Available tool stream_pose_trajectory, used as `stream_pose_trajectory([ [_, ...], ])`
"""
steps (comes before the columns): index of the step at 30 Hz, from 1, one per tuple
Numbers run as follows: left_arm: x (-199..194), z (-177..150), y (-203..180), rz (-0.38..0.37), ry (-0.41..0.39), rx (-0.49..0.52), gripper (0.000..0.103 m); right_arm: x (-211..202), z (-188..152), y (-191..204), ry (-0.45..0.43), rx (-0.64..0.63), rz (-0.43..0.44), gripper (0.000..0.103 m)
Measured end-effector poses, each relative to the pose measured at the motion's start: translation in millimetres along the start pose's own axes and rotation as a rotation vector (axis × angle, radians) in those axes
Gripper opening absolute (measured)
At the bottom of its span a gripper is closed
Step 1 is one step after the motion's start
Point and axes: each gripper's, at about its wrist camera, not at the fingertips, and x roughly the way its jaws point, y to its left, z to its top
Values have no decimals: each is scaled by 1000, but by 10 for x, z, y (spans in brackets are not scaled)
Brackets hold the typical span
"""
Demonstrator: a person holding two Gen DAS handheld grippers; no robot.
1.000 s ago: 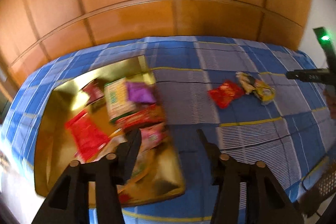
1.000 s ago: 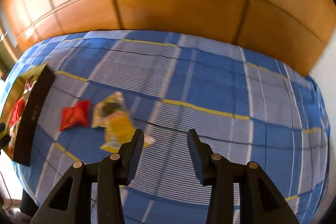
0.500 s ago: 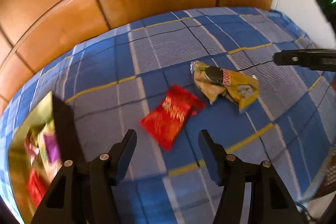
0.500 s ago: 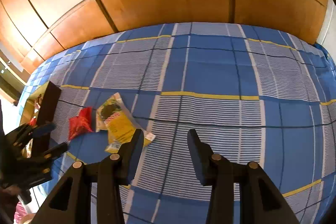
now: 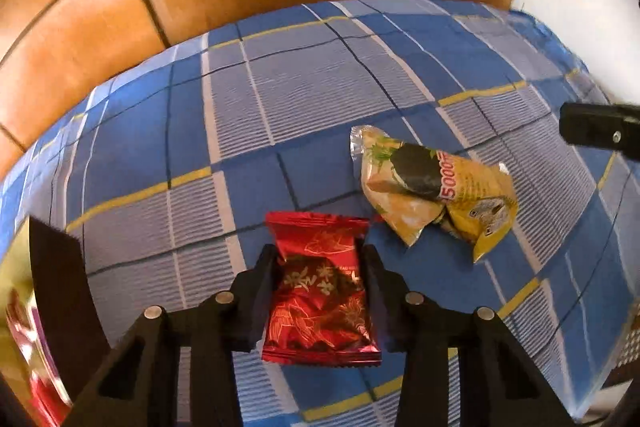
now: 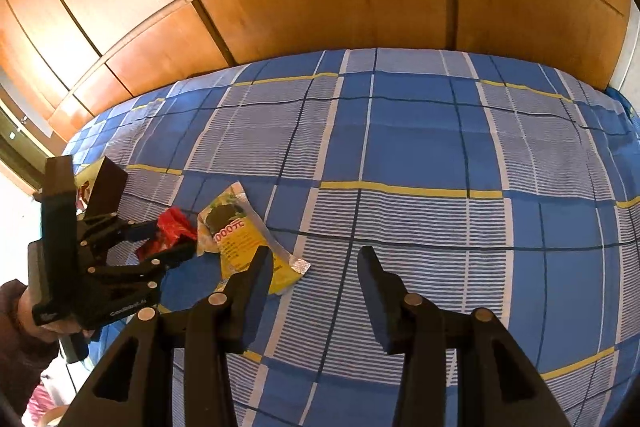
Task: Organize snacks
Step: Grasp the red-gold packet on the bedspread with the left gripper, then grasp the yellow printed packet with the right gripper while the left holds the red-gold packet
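My left claw (image 5: 319,263) was down over the red snack packet (image 5: 320,291), which lay flat on the blue checked bedcover (image 5: 256,107). The packet was between my two fingers, and the jaws were closing on it. The fingers (image 5: 262,285) stood at both sides of the packet and seemed to touch its edges, with the foil a little pinched at the top. From the right wrist view, the same left claw (image 6: 180,241) reached to the red packet (image 6: 170,227) from the left side.

Just beside the red packet, to its right, lay the yellow snack bag (image 5: 436,187), crumpled, with a dark picture on it. The two looked near each other but apart.

My right claw (image 6: 312,267) hung above the bedcover with a narrow gap and nothing between its fingers. The yellow bag (image 6: 240,235) was partly behind its left finger.

At the left edge stood the gold tray (image 5: 16,267) with some snacks inside, its dark wall (image 5: 60,291) facing me.
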Motion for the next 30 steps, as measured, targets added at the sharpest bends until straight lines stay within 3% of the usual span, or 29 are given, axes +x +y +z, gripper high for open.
stream_pose_trajectory([
  [6, -203, -339, -134, -40, -18, -87, 40, 63, -43, 88, 30, -43, 23, 44],
  [11, -423, -763, -367, -40, -51, -64, 40, 165, -119, 275, 60, -127, 24, 44],
  [16, -542, -1075, -457, -39, -80, -41, 40, 269, -125, 536, 85, -234, 40, 58],
  [20, -574, -1181, -441, -50, -108, -51, 41, 469, -38, 778, 117, -358, -9, 65],
  [25, -567, -1199, -378, -80, -117, -82, 41, 809, 70, 926, 196, -475, -95, 65],
  [30, -565, -1218, -393, -73, -126, -82, 41, 1023, 122, 968, 226, -488, -118, 64],
])
